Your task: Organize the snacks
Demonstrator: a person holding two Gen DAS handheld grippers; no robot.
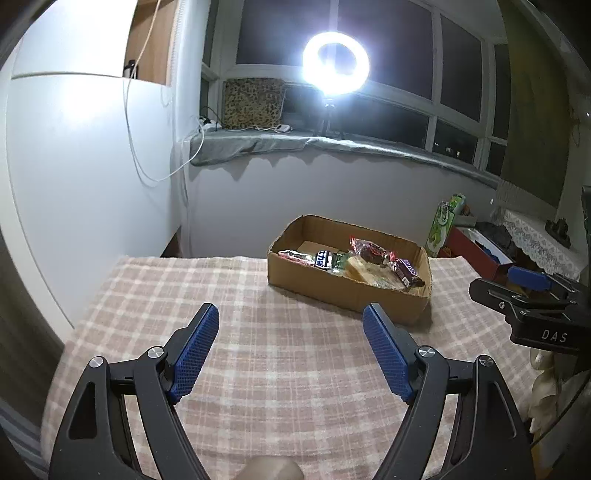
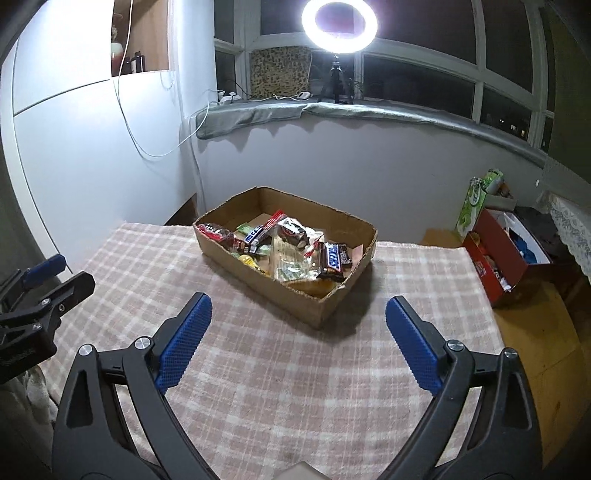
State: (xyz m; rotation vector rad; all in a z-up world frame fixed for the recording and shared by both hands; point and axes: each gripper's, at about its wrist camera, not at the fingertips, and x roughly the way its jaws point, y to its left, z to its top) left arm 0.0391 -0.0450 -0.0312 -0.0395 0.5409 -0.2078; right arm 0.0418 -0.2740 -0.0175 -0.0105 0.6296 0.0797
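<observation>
A shallow cardboard box (image 1: 347, 291) (image 2: 291, 295) stands at the far side of the table on a pink checked cloth (image 1: 277, 369) (image 2: 288, 376). It holds several wrapped snacks: a dark Snickers bar (image 2: 334, 260), a red-edged clear packet (image 1: 369, 249), a small blue-white bar (image 1: 323, 258) and clear bags (image 2: 291, 258). My left gripper (image 1: 291, 317) is open and empty, above the cloth short of the box. My right gripper (image 2: 298, 308) is open and empty, with the box's near corner between its fingers in the view.
A red open box (image 2: 506, 258) and a green carton (image 2: 471, 210) sit on the floor to the right of the table. A ring light (image 2: 339, 24) on a tripod stands on the window sill. A white wall lies to the left.
</observation>
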